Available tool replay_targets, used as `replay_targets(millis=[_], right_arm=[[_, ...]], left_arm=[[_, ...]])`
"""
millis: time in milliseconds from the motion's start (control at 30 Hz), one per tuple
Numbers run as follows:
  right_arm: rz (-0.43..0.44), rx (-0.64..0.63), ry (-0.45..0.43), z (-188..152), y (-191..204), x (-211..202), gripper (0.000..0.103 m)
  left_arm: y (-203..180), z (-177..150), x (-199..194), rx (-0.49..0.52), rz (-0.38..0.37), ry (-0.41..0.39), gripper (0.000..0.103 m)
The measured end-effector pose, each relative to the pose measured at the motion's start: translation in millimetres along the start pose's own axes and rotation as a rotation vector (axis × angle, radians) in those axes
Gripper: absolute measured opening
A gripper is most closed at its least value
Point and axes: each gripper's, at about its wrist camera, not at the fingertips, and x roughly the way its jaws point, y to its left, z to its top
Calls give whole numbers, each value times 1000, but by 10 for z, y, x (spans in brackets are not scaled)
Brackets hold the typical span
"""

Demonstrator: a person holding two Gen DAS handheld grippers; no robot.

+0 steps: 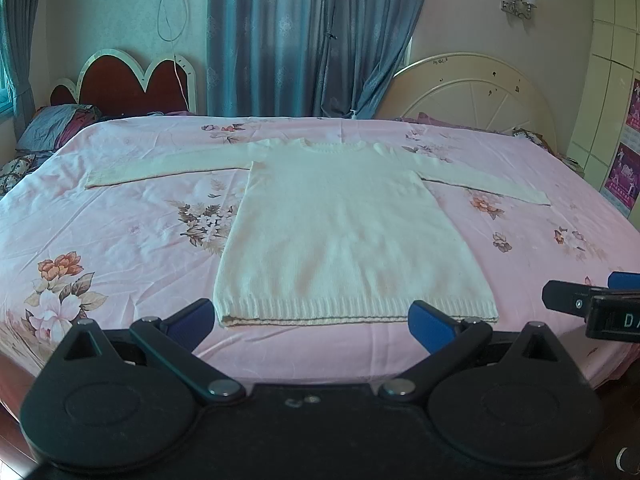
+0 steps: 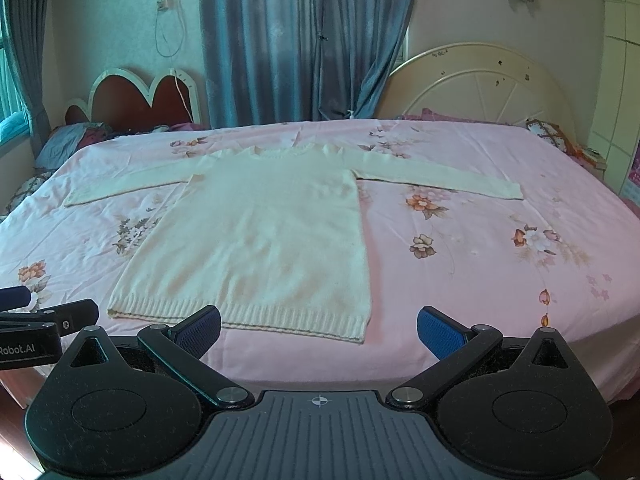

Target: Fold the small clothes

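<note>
Left wrist view: cream sweater [image 1: 352, 228] flat and unfolded on bed [image 1: 120, 216], sleeves toward 9 and 3 o'clock; left claw [image 1: 312, 322] and right claw [image 2: 318, 330] both spread, empty; all folding remains.

Sweaters: one, cream knit sweater [image 1: 352, 232] with two long sleeves spread out
Grippers: two, left gripper [image 1: 312, 324] and right gripper [image 2: 318, 330], each with two blue-padded fingers
Beds: one, pink floral bed [image 1: 120, 248]
Headboards: two
Wall lamps: one, with two shades
Curtains: one central blue set
</note>
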Motion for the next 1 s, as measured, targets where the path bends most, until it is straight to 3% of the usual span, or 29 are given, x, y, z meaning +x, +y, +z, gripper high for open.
replay_targets(millis=[1000], right_arm=[[1, 1, 1, -2, -5, 11, 103]], left_arm=[[24, -2, 9, -1, 0, 3, 103]])
